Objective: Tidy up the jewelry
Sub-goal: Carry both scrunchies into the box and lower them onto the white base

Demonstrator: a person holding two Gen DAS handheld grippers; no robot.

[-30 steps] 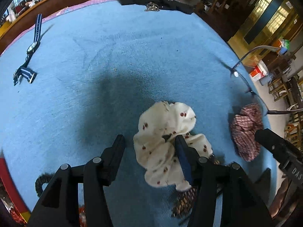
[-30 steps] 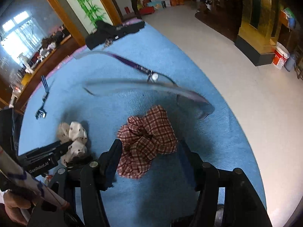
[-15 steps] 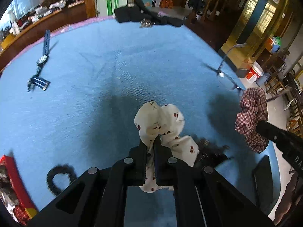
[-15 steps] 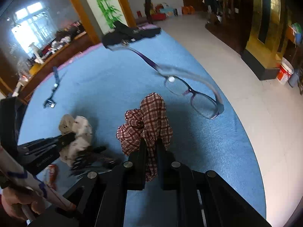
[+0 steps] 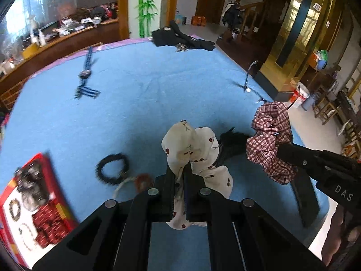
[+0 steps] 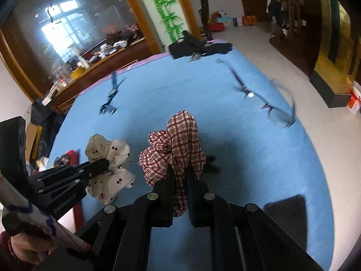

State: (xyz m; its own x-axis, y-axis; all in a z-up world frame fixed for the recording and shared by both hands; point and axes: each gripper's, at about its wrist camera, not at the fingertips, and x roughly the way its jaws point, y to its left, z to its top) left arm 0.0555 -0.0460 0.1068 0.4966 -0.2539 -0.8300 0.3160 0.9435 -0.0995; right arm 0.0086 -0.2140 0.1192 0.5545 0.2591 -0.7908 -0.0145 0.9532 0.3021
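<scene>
My left gripper [image 5: 179,169] is shut on a cream scrunchie with red cherries [image 5: 194,144] and holds it above the blue cloth. My right gripper [image 6: 180,169] is shut on a red plaid scrunchie [image 6: 178,142], also lifted; it shows in the left wrist view [image 5: 270,144] to the right of the cream one. The cream scrunchie shows in the right wrist view [image 6: 110,153] at the left. A red jewelry box [image 5: 31,205] with several pieces lies at the lower left.
On the blue tablecloth [image 5: 146,94] lie a black scrunchie [image 5: 111,168], a dark hair clip [image 5: 232,140], a blue striped watch [image 5: 86,74], glasses [image 6: 270,106], a black phone [image 6: 286,210] and a black pouch [image 5: 178,38] at the far edge.
Both grippers closed on their scrunchies and lifted them well above the cloth. The red box, black scrunchie and hair clip have come into view below.
</scene>
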